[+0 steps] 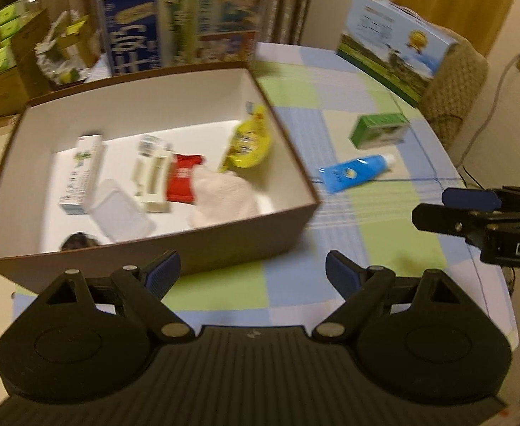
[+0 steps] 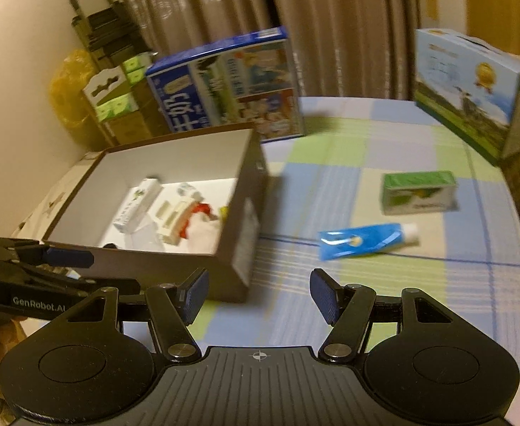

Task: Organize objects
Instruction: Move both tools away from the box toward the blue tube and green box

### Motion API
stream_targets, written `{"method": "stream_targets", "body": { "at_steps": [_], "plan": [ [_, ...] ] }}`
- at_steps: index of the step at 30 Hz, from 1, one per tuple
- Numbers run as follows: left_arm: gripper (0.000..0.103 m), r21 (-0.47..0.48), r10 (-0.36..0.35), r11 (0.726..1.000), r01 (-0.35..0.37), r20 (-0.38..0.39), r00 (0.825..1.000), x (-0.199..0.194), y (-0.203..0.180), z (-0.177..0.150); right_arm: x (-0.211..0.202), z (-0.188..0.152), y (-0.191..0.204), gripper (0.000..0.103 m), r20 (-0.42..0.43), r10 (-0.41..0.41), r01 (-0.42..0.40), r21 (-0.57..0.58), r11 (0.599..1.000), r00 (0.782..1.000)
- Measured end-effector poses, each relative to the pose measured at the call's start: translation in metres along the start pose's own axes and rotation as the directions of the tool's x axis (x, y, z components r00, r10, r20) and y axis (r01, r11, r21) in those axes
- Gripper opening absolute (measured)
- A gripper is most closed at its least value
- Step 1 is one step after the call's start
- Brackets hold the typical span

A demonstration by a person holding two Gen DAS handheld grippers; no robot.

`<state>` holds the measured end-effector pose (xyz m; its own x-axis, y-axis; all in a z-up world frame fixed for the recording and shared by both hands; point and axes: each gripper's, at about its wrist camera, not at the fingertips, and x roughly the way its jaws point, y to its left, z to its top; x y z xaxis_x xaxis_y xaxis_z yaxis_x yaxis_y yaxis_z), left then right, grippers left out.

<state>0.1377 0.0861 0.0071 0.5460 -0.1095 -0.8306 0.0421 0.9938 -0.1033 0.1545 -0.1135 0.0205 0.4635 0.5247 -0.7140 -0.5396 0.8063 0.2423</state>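
Note:
A brown box [image 1: 245,241] [image 2: 240,220] with a white inside stands on the checked tablecloth. It holds a white carton [image 1: 82,170], a cream piece [image 1: 153,177], a red packet [image 1: 182,177], a yellow pouch [image 1: 249,142], white cloth [image 1: 224,195] and a clear case [image 1: 118,213]. To its right on the cloth lie a blue tube [image 1: 356,170] [image 2: 363,239] and a small green box [image 1: 380,129] [image 2: 420,191]. My left gripper [image 1: 253,273] is open and empty in front of the box's near wall. My right gripper [image 2: 258,294] is open and empty, short of the tube.
A tall blue carton [image 1: 182,21] [image 2: 228,85] stands behind the brown box. A light blue carton [image 1: 398,42] [image 2: 473,85] stands at the back right beside a chair back [image 1: 455,81]. Stacked cardboard boxes [image 1: 7,60] fill the far left. The round table edge [image 1: 487,248] curves on the right.

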Motion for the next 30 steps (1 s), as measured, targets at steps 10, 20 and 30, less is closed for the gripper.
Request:
{"method": "stream_targets", "body": {
  "at_steps": [10, 20, 30],
  "plan": [
    [0.086, 0.059, -0.053, 0.997, 0.054, -0.024, 0.998, 0.02, -0.07, 0.003, -0.035, -0.016, -0.06, 0.061, -0.003, -0.052, 0.052, 0.062, 0.997, 0.999],
    [0.086, 0.094, -0.102, 0.99, 0.106, -0.048, 0.994, 0.045, -0.122, 0.008, -0.053, -0.03, -0.117, 0.061, -0.029, -0.084, 0.087, 0.119, 0.989, 0.996],
    [0.086, 0.169, -0.101, 0.98, 0.108, -0.052, 0.994, 0.086, -0.163, 0.03, -0.054, -0.033, -0.168, 0.061, -0.057, -0.12, 0.129, 0.176, 0.976, 0.991]
  ]
}}
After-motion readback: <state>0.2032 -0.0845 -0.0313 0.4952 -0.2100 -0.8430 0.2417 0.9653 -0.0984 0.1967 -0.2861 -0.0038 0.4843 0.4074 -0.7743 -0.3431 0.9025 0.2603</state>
